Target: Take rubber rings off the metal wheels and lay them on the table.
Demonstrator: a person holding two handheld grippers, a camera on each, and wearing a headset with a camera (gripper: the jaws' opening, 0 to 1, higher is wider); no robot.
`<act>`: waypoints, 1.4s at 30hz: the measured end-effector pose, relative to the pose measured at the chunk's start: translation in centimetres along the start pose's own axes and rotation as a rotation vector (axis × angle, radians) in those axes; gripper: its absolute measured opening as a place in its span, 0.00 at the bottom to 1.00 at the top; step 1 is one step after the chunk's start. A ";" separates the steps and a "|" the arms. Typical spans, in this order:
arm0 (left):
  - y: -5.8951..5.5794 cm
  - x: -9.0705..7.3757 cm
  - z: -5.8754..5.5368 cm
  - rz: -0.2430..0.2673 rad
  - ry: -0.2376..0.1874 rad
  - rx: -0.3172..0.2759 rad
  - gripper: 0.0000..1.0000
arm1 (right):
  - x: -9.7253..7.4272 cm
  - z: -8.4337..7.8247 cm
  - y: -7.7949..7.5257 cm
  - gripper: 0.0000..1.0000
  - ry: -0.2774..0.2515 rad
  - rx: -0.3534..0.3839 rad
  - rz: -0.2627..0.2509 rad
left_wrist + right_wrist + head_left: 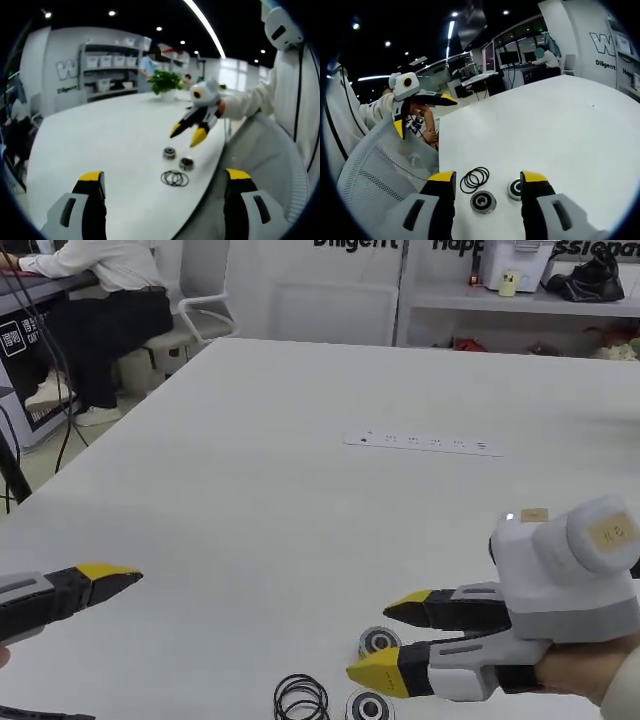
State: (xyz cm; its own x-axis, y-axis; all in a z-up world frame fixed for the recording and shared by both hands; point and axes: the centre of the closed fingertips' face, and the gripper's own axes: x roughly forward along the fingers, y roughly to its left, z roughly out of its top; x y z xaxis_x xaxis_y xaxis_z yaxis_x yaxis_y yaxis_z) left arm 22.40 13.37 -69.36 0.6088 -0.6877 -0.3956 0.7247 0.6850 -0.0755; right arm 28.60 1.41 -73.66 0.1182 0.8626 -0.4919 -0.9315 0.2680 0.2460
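- Head view: the white table (250, 500) carries a loose pile of thin black rubber rings (301, 697) at its near edge. Two small round metal wheels (379, 642) lie flat just right of the pile, apart from each other.
- The right gripper (382, 642), grey and white with yellow-tipped black jaws, hangs over the wheels. Its jaws are spread and have hold of nothing.
- The left gripper (75, 645) comes in from the left edge, well apart from the pile, with its jaws parted and empty.
- A flat white power strip (422, 443) lies further up the table. On the back shelf (520, 300) stand a white lidded box (515, 265), contents not visible, and a black bag (595, 280).
- A seated person in a white shirt (100, 270) is at a desk on the far left, beside a white chair (205, 315).
- Left gripper view: its own jaws stand wide apart with nothing between them. Ahead lie the rings, then the two wheels, with the right gripper held above them.
- A green potted plant (165, 80) stands at the table's far end. Behind it, wall shelves hold white storage bins (100, 62), too small to see inside.
- Right gripper view: its jaws are wide and bare. The rings lie between them, one wheel sits nearer, and the other is partly hidden by a jaw. A white mesh chair back (380, 165) stands beside the table.
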 end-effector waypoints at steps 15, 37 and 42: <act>-0.3 0.4 0.7 -0.030 -0.002 0.022 1.00 | -4.2 -1.2 -0.7 0.84 0.026 -0.027 -0.063; -0.5 1.0 0.6 -0.062 0.004 0.029 1.00 | -9.7 -5.8 -0.6 0.92 0.050 0.048 -0.168; -0.6 1.1 0.4 -0.064 0.007 0.027 1.00 | -10.1 -6.8 -0.5 0.92 0.039 0.090 -0.189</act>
State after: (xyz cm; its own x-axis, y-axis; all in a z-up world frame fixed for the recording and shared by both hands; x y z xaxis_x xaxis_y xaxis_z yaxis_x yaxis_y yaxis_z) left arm 22.79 12.15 -69.40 0.5589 -0.7282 -0.3967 0.7705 0.6329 -0.0764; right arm 25.55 -10.36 -74.46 0.2732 0.7762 -0.5682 -0.8592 0.4625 0.2186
